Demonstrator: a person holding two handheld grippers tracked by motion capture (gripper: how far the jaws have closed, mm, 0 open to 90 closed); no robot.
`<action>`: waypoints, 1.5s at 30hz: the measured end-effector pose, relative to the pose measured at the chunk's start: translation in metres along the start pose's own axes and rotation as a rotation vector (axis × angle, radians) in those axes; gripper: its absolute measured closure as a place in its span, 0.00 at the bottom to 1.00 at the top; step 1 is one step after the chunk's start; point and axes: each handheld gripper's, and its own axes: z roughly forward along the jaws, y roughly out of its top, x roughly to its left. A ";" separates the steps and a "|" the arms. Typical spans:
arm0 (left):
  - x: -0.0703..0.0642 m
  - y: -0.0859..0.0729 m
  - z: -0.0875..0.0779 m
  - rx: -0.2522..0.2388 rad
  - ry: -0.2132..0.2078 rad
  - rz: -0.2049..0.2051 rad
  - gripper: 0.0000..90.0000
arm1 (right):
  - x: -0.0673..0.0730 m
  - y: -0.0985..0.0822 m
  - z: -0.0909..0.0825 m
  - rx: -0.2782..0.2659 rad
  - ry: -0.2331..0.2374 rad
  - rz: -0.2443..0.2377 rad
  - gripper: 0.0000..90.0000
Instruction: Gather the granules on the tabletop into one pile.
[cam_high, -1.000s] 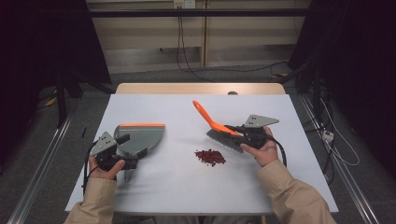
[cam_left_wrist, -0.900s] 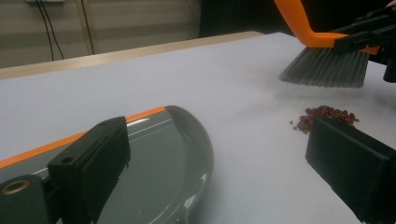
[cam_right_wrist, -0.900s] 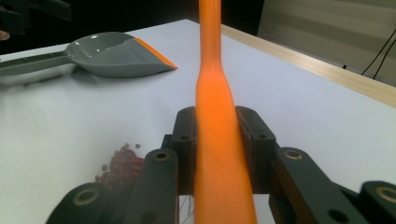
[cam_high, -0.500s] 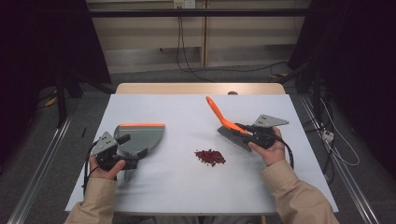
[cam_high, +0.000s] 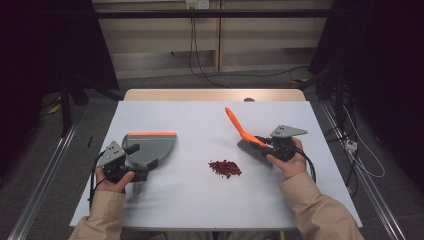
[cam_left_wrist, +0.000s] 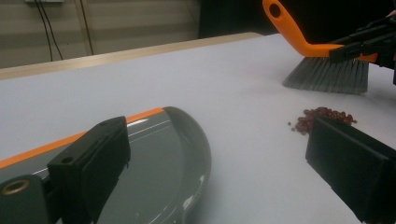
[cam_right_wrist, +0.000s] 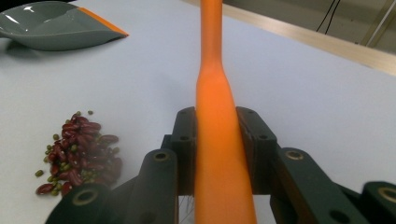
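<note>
My right gripper (cam_high: 261, 143) is shut on the orange handle of a hand brush (cam_high: 239, 126); the pads clamp the handle (cam_right_wrist: 212, 93) from both sides. Its grey bristles (cam_left_wrist: 322, 74) point down at the white table, just right of and behind a small pile of red and green beans (cam_high: 225, 168). A grey dustpan (cam_high: 150, 147) with an orange front edge lies on the table's left side. My left gripper (cam_high: 136, 161) stands over the pan's near side with its jaws wide apart. One jaw is above the pan (cam_left_wrist: 159, 154), and bare table lies between the jaws.
The white table (cam_high: 200, 210) has a wooden strip along its far edge. Bare tabletop separates the pan from the beans (cam_left_wrist: 320, 116). Cables trail over the floor behind the table and off its right side.
The right gripper has carried the brush a little to the right, away from the beans. The left gripper and the dustpan have stayed put.
</note>
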 end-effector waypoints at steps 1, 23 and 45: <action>0.000 0.000 0.000 -0.001 0.001 -0.001 0.07 | 0.001 0.002 0.000 0.013 -0.008 -0.001 0.78; -0.001 0.001 -0.004 0.063 0.037 -0.037 0.07 | 0.013 0.037 0.015 0.272 -0.112 0.060 0.79; 0.002 -0.011 -0.016 0.220 0.205 -0.125 0.16 | 0.021 0.034 0.001 0.161 -0.108 0.167 0.79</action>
